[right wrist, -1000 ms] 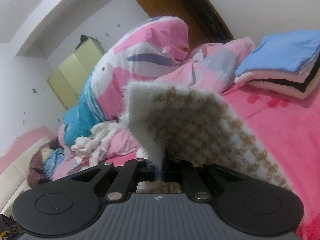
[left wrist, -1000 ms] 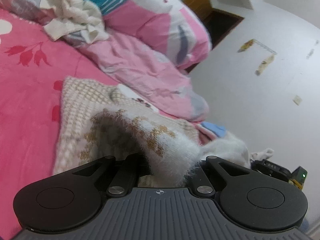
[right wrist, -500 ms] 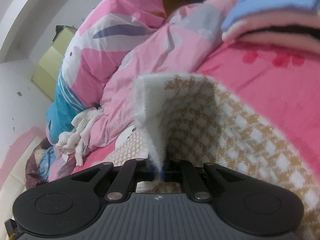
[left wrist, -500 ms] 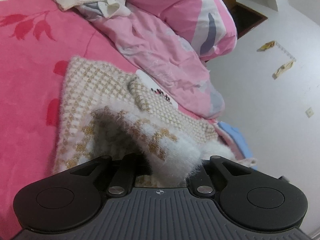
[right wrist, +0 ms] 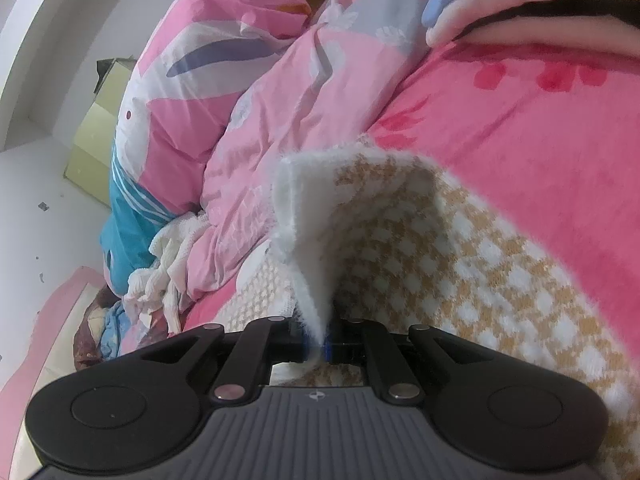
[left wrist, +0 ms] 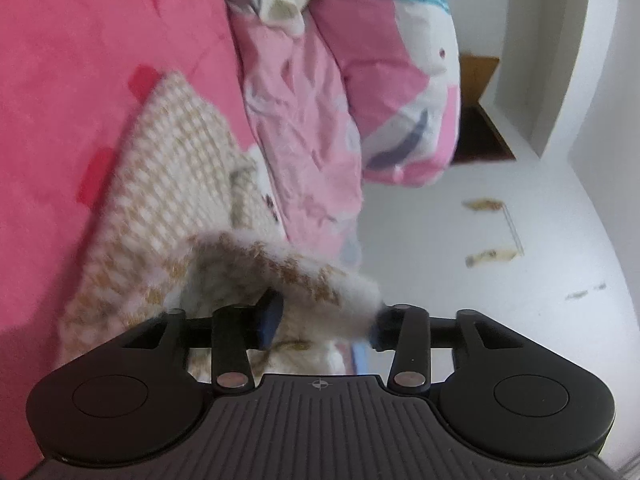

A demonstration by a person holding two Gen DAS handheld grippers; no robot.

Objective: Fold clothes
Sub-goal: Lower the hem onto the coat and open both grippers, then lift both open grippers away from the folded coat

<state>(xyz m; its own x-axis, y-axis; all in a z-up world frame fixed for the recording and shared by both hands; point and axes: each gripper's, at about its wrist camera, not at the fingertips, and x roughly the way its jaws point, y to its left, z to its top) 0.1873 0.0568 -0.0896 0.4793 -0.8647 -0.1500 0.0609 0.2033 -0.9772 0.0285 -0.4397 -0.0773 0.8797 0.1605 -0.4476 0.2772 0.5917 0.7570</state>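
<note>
A fluffy white and tan houndstooth sweater (left wrist: 172, 184) lies on the pink bed (left wrist: 80, 60). One furry fold of it (left wrist: 304, 276) drapes across my left gripper (left wrist: 324, 324), whose fingers stand well apart, the left pad (left wrist: 268, 320) bare and the right fingertip (left wrist: 380, 326) touching the fur. My right gripper (right wrist: 319, 344) is shut on a white-edged corner of the sweater (right wrist: 308, 240), held up in a peak above the rest of the garment (right wrist: 460, 264).
A rumpled pink, white and teal duvet (right wrist: 248, 92) is heaped along the bed's far side, with a crumpled cream garment (right wrist: 168, 264) by it. A folded stack with a blue top (right wrist: 500, 4) sits on the bed. White floor (left wrist: 500, 280) lies beyond the bed edge.
Both grippers have dropped closer to the bed with the sweater. The thick fold over my left gripper has thinned, and its pads now show standing apart. The right grip is unchanged.
</note>
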